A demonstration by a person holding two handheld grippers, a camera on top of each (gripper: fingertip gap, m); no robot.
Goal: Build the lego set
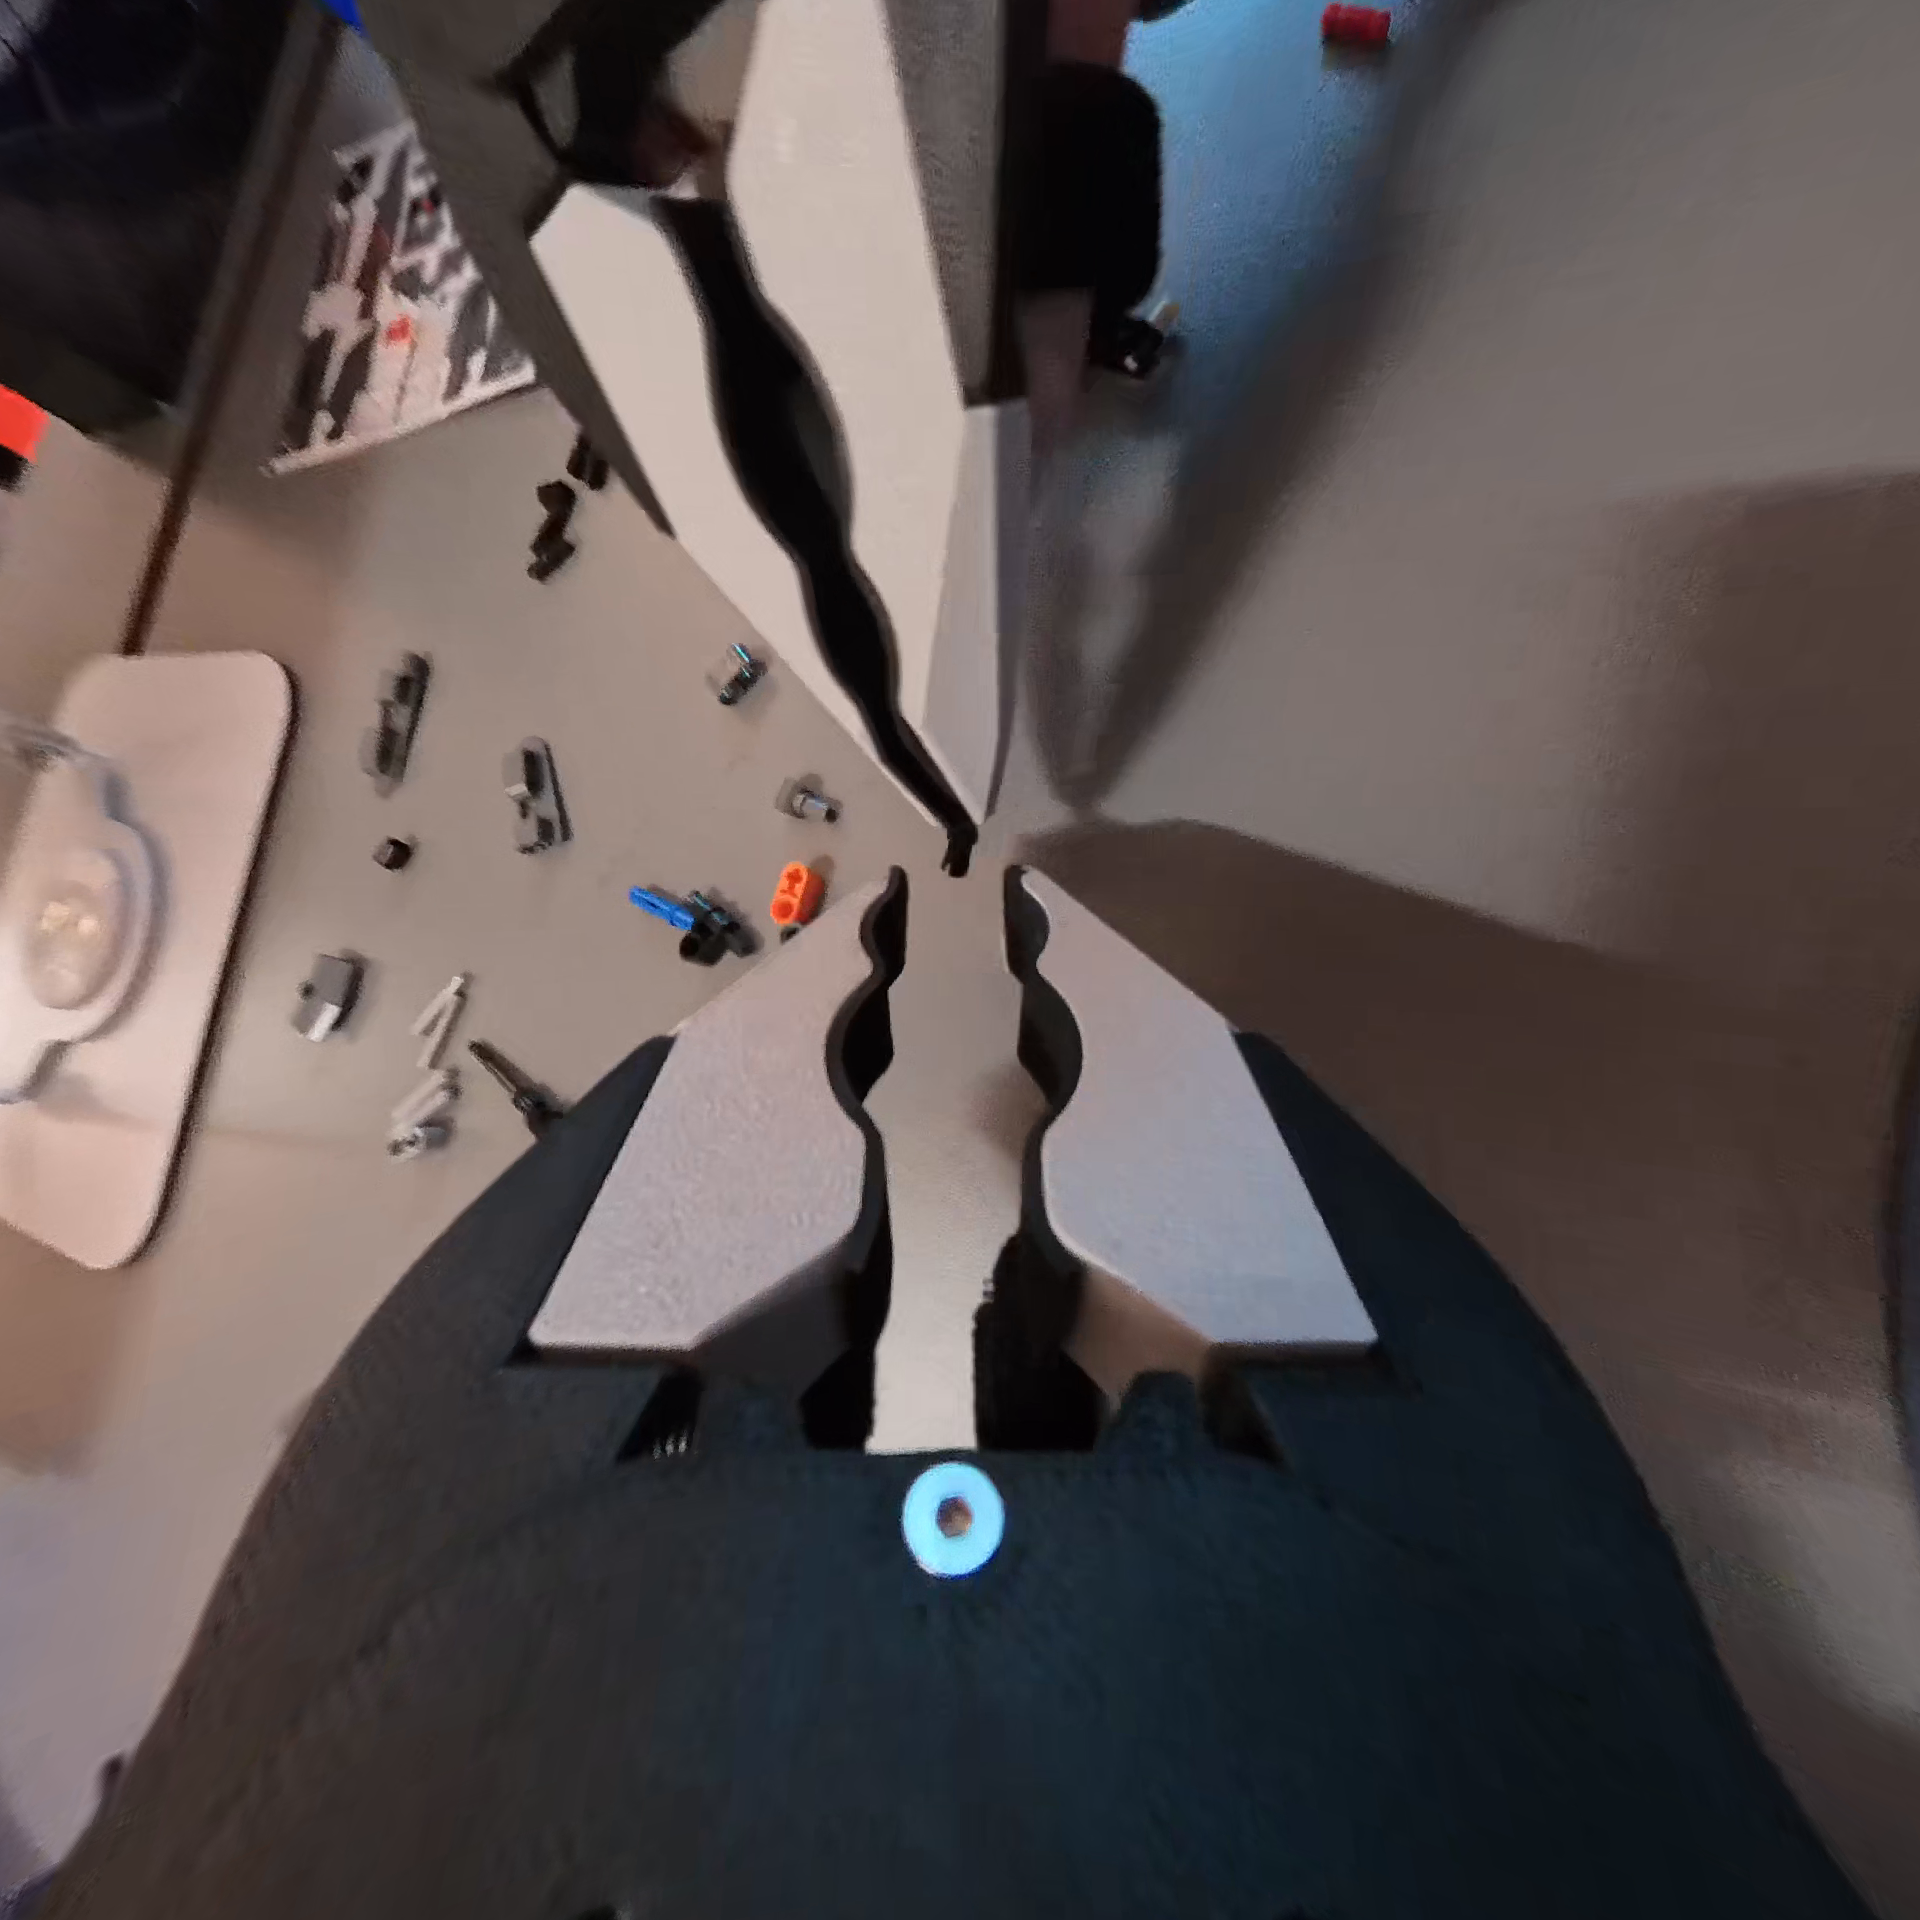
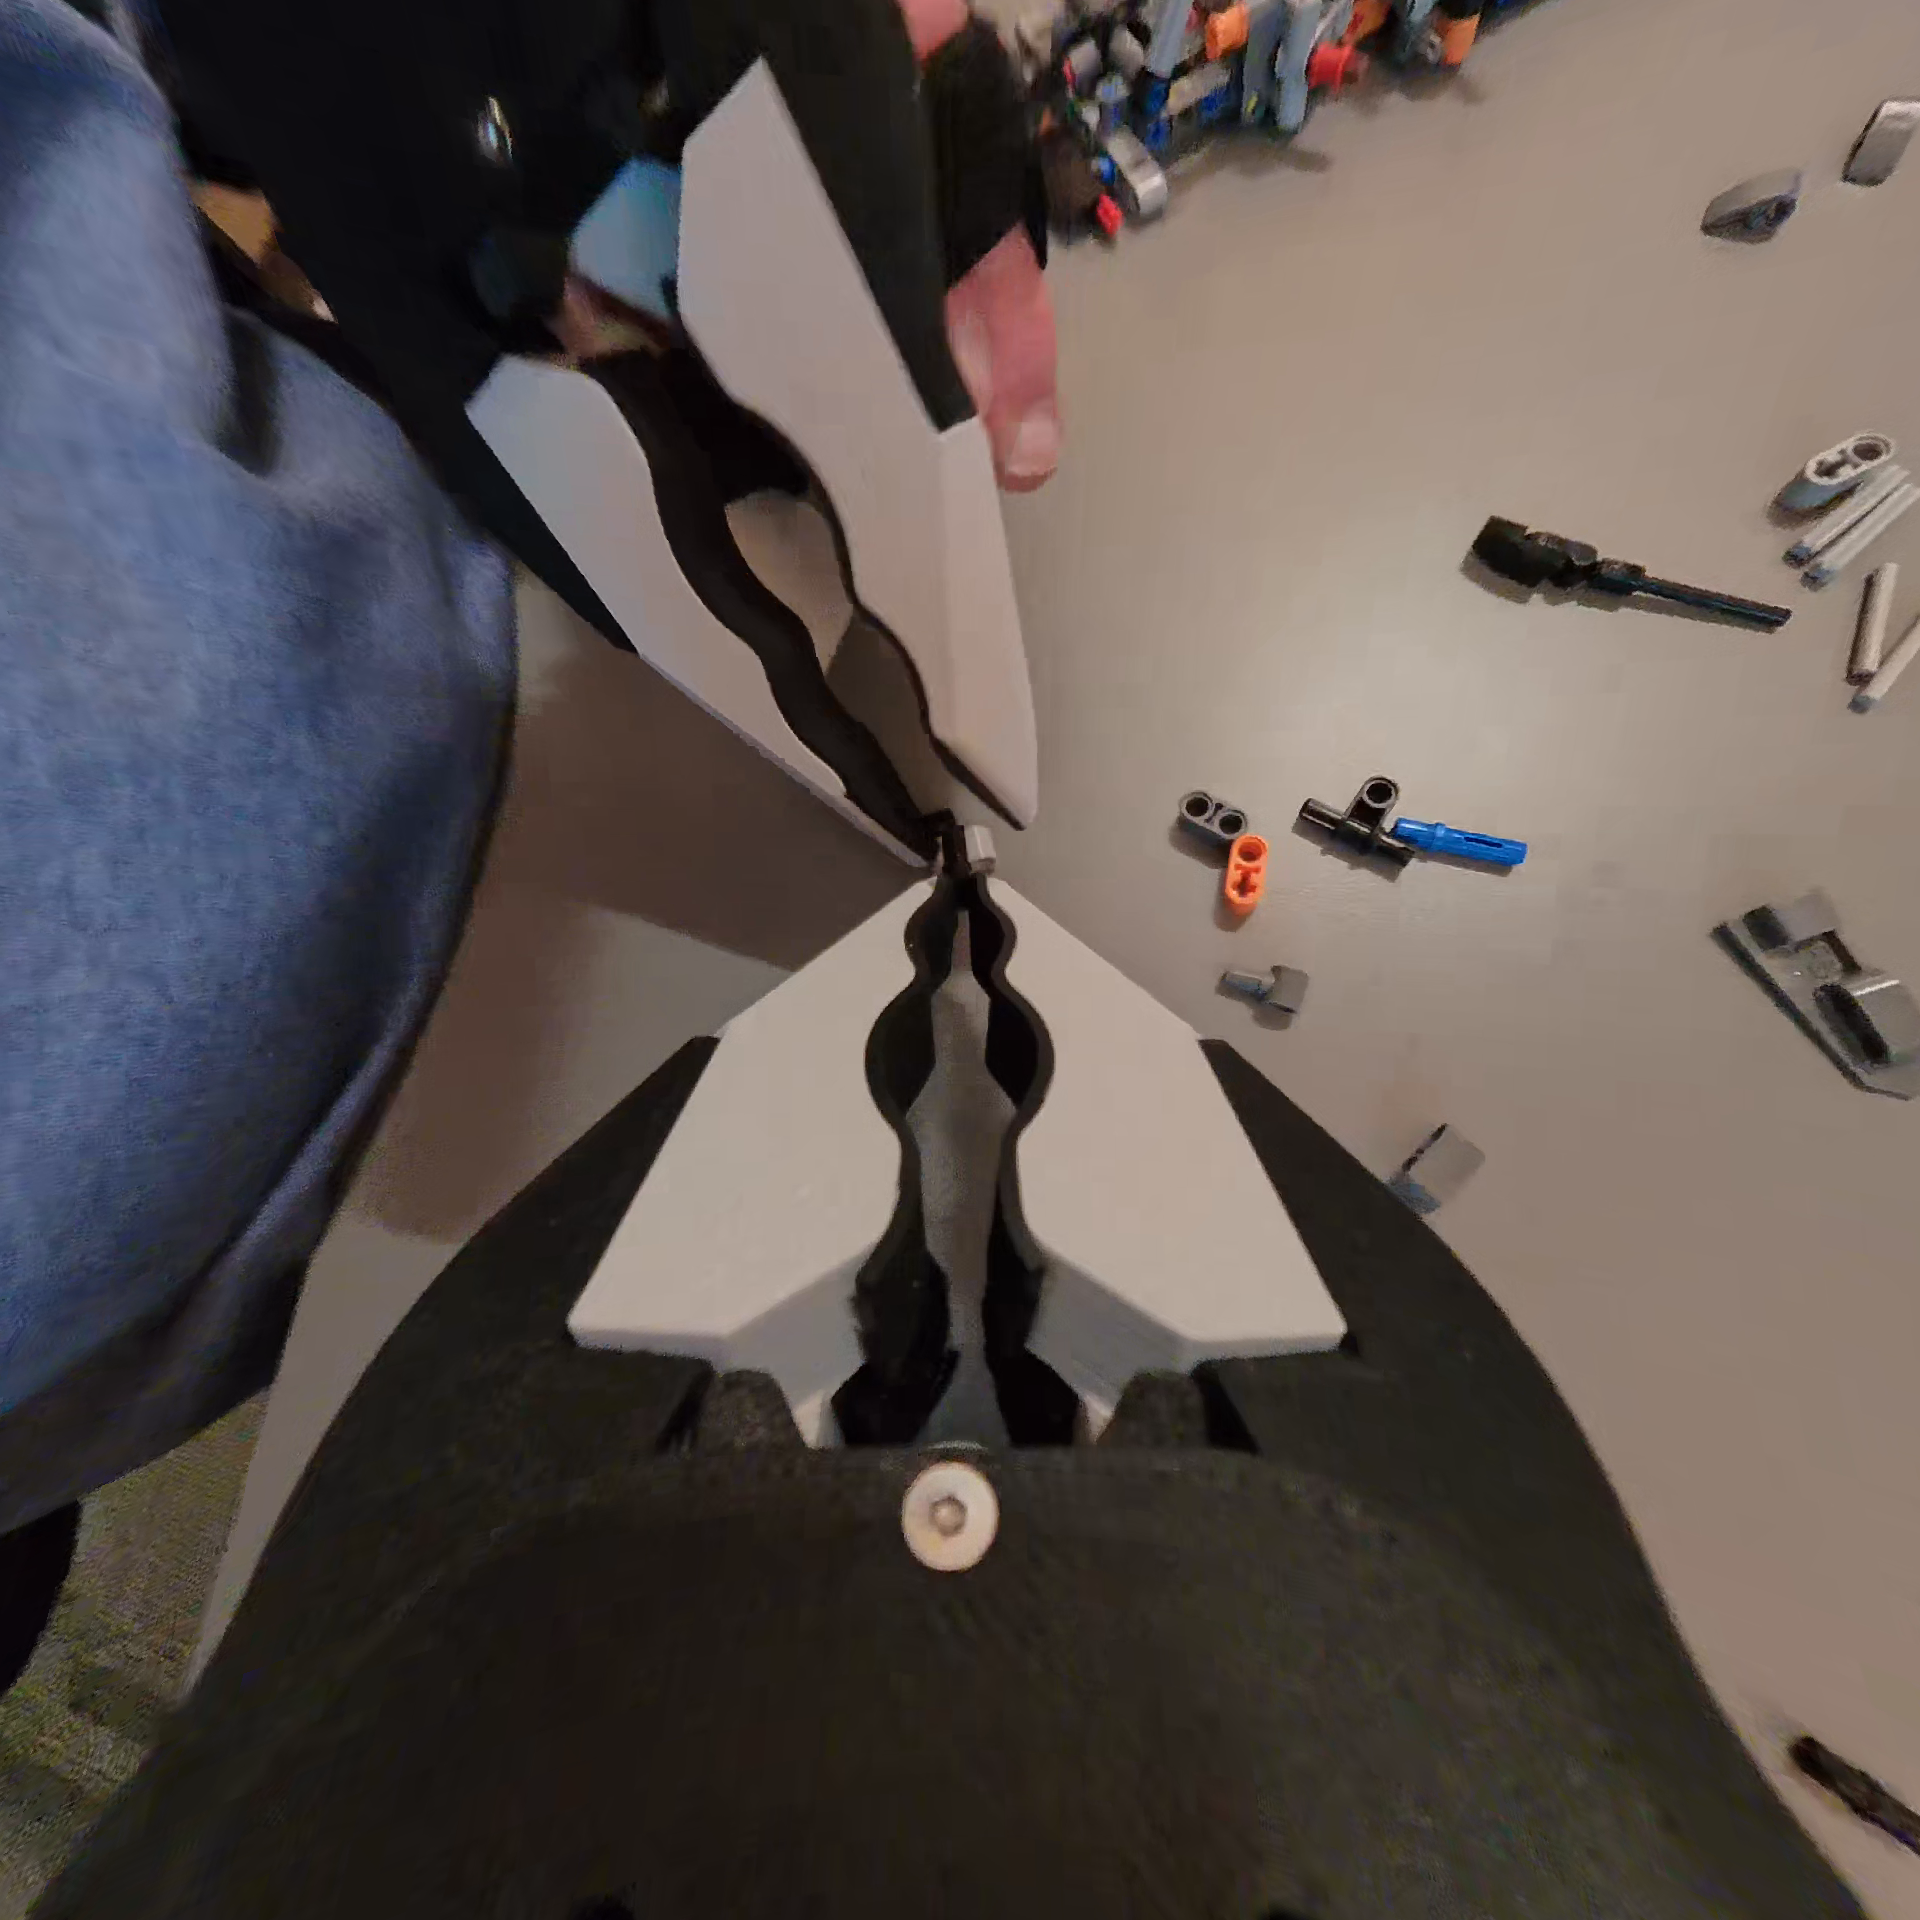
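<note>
Right wrist view: small dark-and-grey piece [image 2: 964,844] sits where the two tools' tips meet; too small to tell which tool grips it. Multicoloured lego assembly [image 2: 1226,94] blurred and cut off by the top edge. Dark rod [image 2: 1860,1792] cut by the right edge.

Left wrist view: far tool [image 1: 966,857] motion-blurred; the piece at its tip reads only as a dark speck. Clear container [image 1: 62,914] cut by the left edge. Printed sheet [image 1: 400,301] blurred.
</note>
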